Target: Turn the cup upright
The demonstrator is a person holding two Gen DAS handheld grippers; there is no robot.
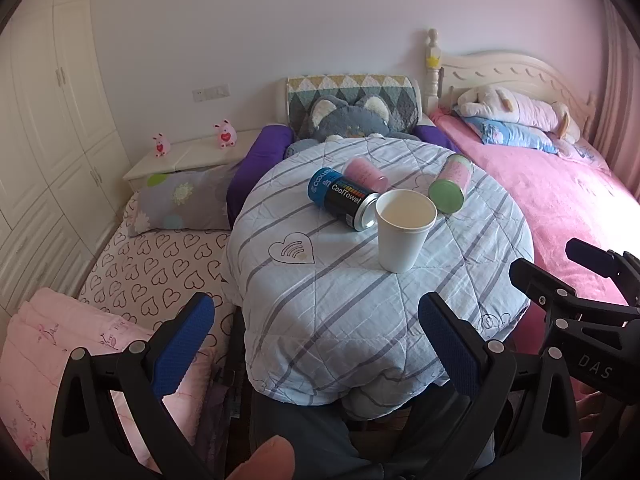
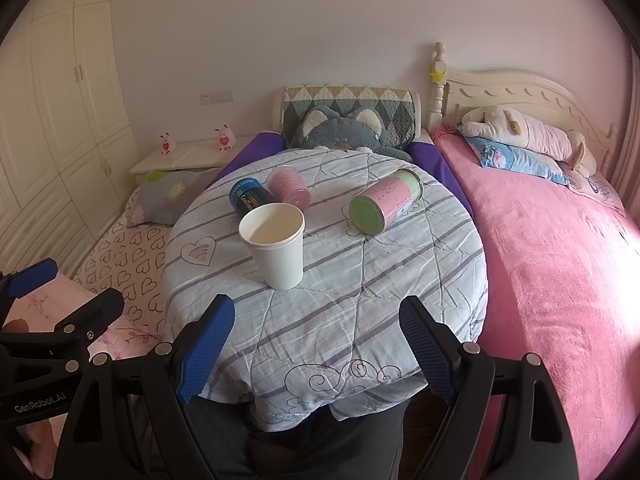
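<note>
Both grippers we find spread wide and empty: the left gripper (image 1: 316, 332) and the right gripper (image 2: 318, 344) hang short of the round table (image 2: 320, 320), at its near edge. We note the white cup (image 2: 276, 246) standing upright, mouth up, on the striped cover, apart from either gripper. Behind it lie three cans on their sides: a black can (image 2: 250, 196) and a pink can (image 2: 290, 188) touching each other, and a green-ended can (image 2: 384, 200) off to the right.
</note>
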